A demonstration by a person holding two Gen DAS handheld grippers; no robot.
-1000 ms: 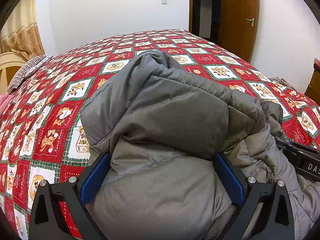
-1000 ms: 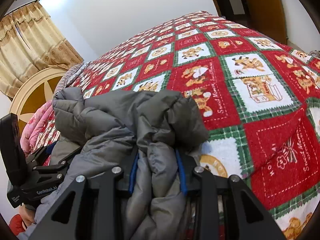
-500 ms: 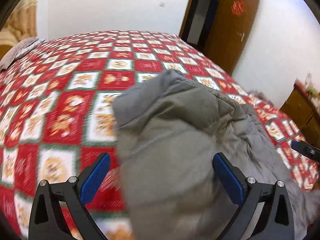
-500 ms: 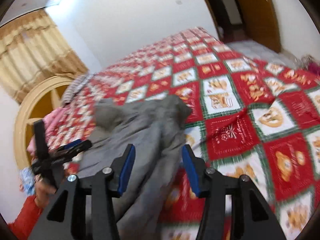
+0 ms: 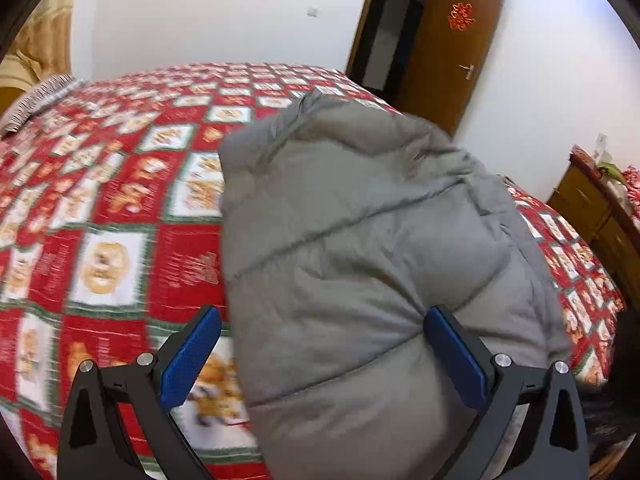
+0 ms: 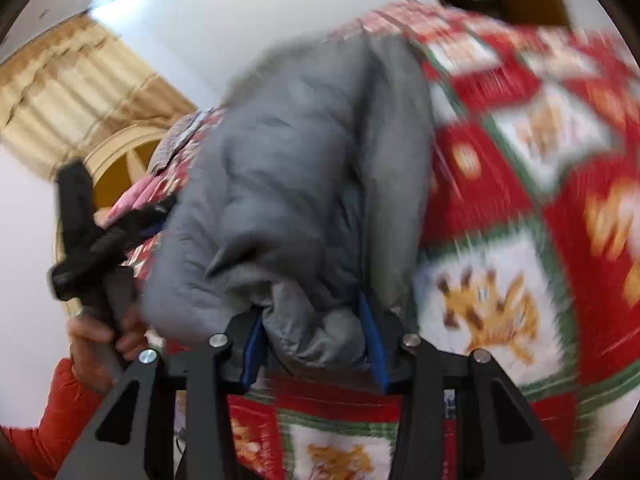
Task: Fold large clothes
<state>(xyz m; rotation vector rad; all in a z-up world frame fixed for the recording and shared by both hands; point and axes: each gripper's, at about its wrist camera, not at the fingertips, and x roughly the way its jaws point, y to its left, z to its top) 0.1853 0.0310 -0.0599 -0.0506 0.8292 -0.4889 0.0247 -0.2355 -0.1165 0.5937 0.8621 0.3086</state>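
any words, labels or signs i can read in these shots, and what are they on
Red double-happiness paper sign "囍": on the brown door, left wrist view.
Red squares of the bedspread: pale lettering, too blurred to read.
Bear squares of the bedspread in the right wrist view: smeared by motion, nothing legible.
Grey padded jacket: no label or brand shows.
Black tongs in both views: no readable marking.

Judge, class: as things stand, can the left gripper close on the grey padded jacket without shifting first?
Probably yes. The left gripper stands open with the grey padded jacket bulging between its blue pads; the right-hand pad looks pressed against the fabric and nothing blocks the other. The bulk may need squeezing.
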